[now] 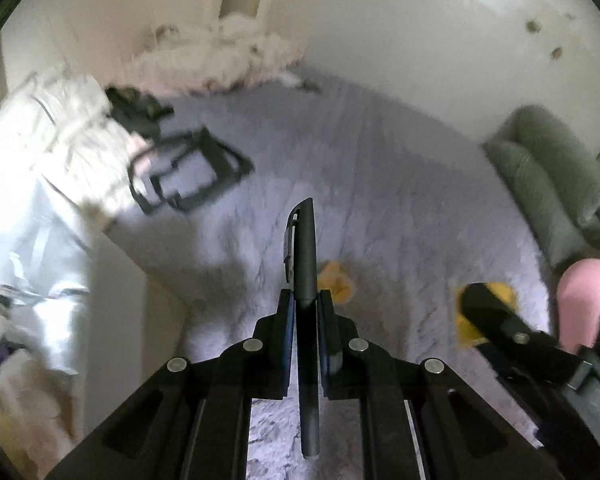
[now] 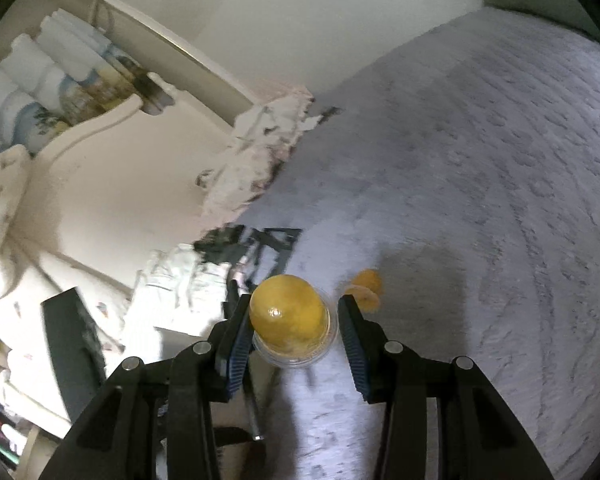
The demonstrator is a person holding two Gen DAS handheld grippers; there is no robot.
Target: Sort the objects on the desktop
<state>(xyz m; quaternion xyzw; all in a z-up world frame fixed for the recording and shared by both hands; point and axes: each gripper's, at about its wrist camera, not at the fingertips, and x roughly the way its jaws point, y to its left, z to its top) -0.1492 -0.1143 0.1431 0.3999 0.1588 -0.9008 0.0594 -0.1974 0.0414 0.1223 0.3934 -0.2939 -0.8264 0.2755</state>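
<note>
Left gripper (image 1: 306, 300) clamped on dark pen (image 1: 305, 256); right gripper (image 2: 294, 312) jaws apart around yellow capsule (image 2: 288, 314) — neither placed yet. Beyond capsule: black organizer (image 2: 270, 246), another yellow piece (image 2: 366, 288) — unsorted.

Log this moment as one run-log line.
left gripper: shut on pen | right gripper: open around yellow dome cup | surface: grey blanket

A dark grey pen (image 1: 305, 264) stands upright, clamped; a yellow dome-lidded cup (image 2: 289, 316) sits tilted.
</note>
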